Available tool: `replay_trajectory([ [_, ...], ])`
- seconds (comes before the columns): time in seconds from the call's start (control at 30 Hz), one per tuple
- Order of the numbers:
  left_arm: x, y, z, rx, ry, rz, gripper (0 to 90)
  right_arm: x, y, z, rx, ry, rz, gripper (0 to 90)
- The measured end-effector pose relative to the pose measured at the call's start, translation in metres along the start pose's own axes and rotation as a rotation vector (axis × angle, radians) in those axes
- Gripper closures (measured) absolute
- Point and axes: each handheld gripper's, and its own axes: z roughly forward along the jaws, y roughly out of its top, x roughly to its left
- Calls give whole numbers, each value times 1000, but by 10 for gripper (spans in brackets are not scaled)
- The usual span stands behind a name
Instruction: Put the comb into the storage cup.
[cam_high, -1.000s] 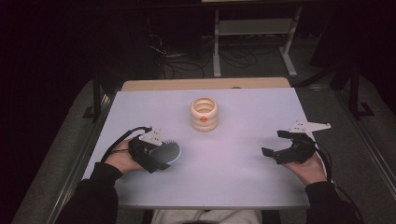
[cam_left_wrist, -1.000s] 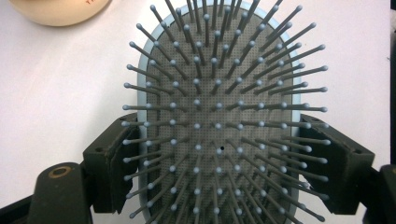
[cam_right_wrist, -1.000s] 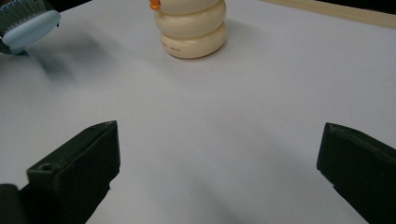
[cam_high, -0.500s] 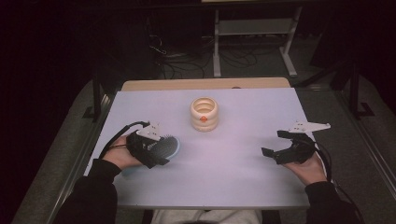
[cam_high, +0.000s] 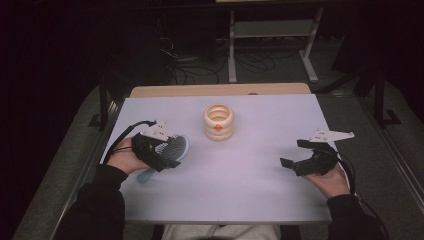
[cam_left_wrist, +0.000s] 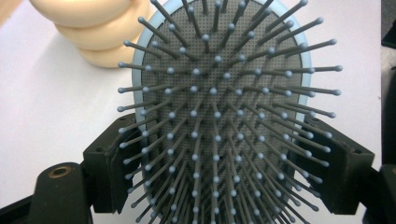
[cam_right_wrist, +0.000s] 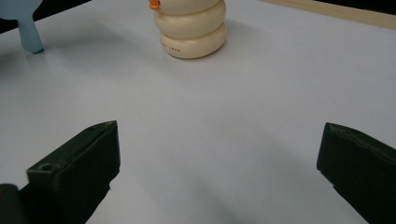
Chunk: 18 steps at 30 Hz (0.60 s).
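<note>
Hairbrush lifted, clamped between left tongs

Plastic hairbrush with a matt grey pad; glossy cream holder; smooth table.

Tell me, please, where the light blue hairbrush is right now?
In the high view the hairbrush sits at the table's left side, clamped between the jaws of the left gripper, with the cream ribbed holder just beyond it to the right.

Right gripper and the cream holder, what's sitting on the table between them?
Nothing. In the right gripper view, bare white table runs from the open right gripper up to the cream holder. The high view shows the same empty stretch.
</note>
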Motion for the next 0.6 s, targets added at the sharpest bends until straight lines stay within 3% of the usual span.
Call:
replay_trajectory([
  [0.3, 6, 9, -8, -27, 11, -6, 201, 0, 0, 0, -2, 0, 0, 0],
  [0.6, 16, 19, -21, -90, 33, -27, 201, 0, 0, 0, -2, 0, 2, 0],
])
